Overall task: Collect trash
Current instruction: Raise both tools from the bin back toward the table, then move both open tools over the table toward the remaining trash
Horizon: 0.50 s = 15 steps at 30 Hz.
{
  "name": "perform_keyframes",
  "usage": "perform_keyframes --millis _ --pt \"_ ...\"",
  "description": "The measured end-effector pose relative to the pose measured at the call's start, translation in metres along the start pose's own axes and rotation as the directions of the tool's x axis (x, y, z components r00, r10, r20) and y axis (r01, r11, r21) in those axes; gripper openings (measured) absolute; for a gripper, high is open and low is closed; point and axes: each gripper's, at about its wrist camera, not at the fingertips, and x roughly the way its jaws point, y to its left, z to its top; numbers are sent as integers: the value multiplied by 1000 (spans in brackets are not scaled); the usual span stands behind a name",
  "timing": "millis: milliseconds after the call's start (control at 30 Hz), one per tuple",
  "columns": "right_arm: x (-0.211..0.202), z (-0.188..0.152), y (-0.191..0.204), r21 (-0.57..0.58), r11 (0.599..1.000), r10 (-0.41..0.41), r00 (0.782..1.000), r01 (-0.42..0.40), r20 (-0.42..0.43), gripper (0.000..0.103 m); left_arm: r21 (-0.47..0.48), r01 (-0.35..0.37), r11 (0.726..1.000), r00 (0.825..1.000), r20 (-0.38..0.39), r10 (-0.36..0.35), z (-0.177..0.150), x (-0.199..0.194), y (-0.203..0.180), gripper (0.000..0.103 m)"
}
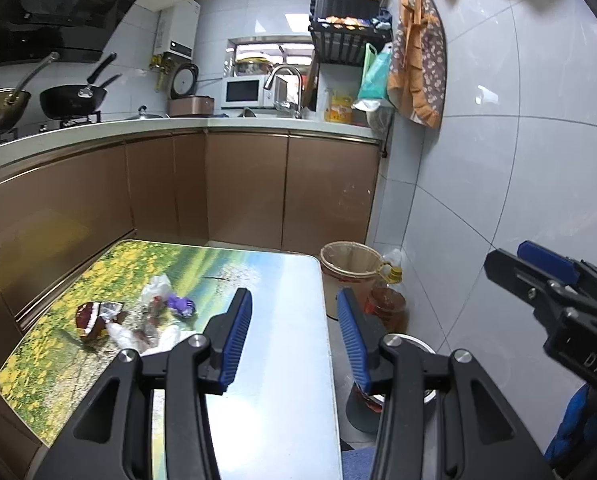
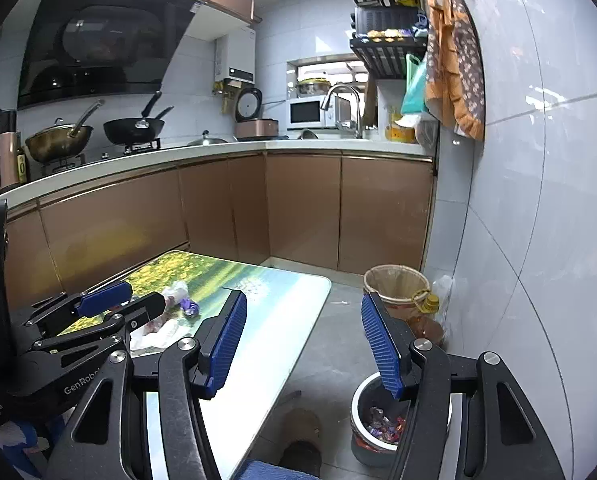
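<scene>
Left gripper (image 1: 294,324): pointing forward and slightly down over the table's near right part; jaws standing apart, nothing between the blue pads. In the right wrist view it is showing from the side at lower left (image 2: 144,300), above the litter.
Right gripper (image 2: 302,332): pointing forward and a little down over the floor gap between table and wall; jaws standing apart, empty. In the left wrist view it is entering from the right edge (image 1: 510,260).
Trash pile (image 1: 138,316): lying on the table's left half; crumpled clear plastic, a red-brown wrapper (image 1: 92,318), a purple wrapper (image 1: 182,306), white tissue. Both grippers are clear of it.
Pile axis: running roughly from the table's left front toward its middle; single pieces too crumpled to tell which way they point.
Table (image 1: 282,360): flower-meadow print top, long axis running away from the cameras toward the brown cabinets.
Grey bin (image 2: 372,428): right wrist view only is showing its inside, coloured wrappers lying at the bottom; left wrist view is giving just a sliver of rim behind the right finger.
Lined basket (image 1: 350,268): standing on the floor past the table's far right corner, an oil bottle (image 1: 388,300) just beside it.
</scene>
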Motion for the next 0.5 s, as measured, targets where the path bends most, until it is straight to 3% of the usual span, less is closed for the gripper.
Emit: perform_keyframes --millis 267,500 --pt "-19 6 26 -50 999 14 1000 -13 22 61 -26 -27 999 998 49 28 -4 -29 22 43" --pt "-26 10 52 -102 994 42 999 -39 26 61 -61 -52 997 995 81 57 -10 -45 48 50"
